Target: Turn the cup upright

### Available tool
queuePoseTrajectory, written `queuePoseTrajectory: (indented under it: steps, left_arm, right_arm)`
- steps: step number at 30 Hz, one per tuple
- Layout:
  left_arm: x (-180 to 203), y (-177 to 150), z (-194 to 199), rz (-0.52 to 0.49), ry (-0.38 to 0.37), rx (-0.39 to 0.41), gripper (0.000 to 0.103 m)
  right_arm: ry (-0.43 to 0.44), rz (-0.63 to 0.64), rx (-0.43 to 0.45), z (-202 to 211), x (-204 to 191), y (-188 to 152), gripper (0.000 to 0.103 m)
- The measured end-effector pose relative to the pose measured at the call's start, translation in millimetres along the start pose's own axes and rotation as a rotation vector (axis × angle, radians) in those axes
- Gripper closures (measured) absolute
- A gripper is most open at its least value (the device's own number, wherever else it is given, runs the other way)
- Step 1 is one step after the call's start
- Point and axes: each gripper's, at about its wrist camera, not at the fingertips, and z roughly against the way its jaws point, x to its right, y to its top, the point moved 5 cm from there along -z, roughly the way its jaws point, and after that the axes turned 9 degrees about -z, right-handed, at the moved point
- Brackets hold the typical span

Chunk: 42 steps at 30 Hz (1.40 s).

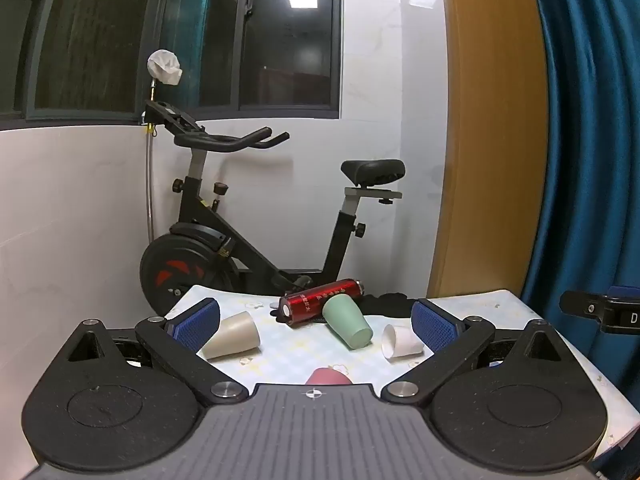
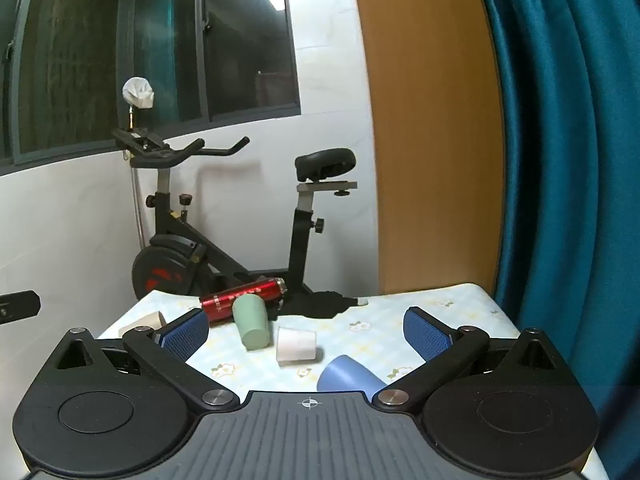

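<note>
Several cups lie on their sides on the floral tablecloth (image 1: pixel 280 344). In the left wrist view: a beige cup (image 1: pixel 232 337), a green cup (image 1: pixel 347 326), a white cup (image 1: pixel 401 342) and a red cup (image 1: pixel 328 376) close under the camera. My left gripper (image 1: pixel 316 326) is open and empty above them. In the right wrist view: the green cup (image 2: pixel 251 322), the white cup (image 2: pixel 296 345), a blue cup (image 2: pixel 348 375) near the camera and the beige cup (image 2: pixel 143 323) at left. My right gripper (image 2: pixel 306 332) is open and empty.
A red metal bottle (image 1: pixel 322 301) lies on its side behind the green cup, also in the right wrist view (image 2: pixel 244 298). A black cloth (image 2: pixel 320 304) lies at the table's far edge. An exercise bike (image 1: pixel 240 232) stands behind the table; a blue curtain (image 1: pixel 592 140) hangs at right.
</note>
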Motion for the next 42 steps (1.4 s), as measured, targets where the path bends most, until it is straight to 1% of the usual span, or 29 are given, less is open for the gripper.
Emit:
queuePoseTrajectory:
  steps: [1,5,10,42]
  left_arm:
    - [-6.1,-0.8,1.5,0.019,0.000,0.006,0.000]
    - [-10.7,-0.2,1.0,0.020,0.001,0.006,0.000]
    - [-4.9,1.4,1.6,0.011,0.016,0.008,0.000]
    - [-3.9,-0.7,2.0,0.003,0.017,0.004,0.000]
  right_arm:
    - [0.002,-0.009,0.002,0.1,0.2,0.0,0.000]
    - [0.000,-0.002,-0.001,0.2,0.3,0.1,0.000]
    - [-0.004,0.005,0.000,0.4,0.3,0.2,0.000]
    - [-0.004,0.014,-0.002,-1.6,1.8,0.4,0.000]
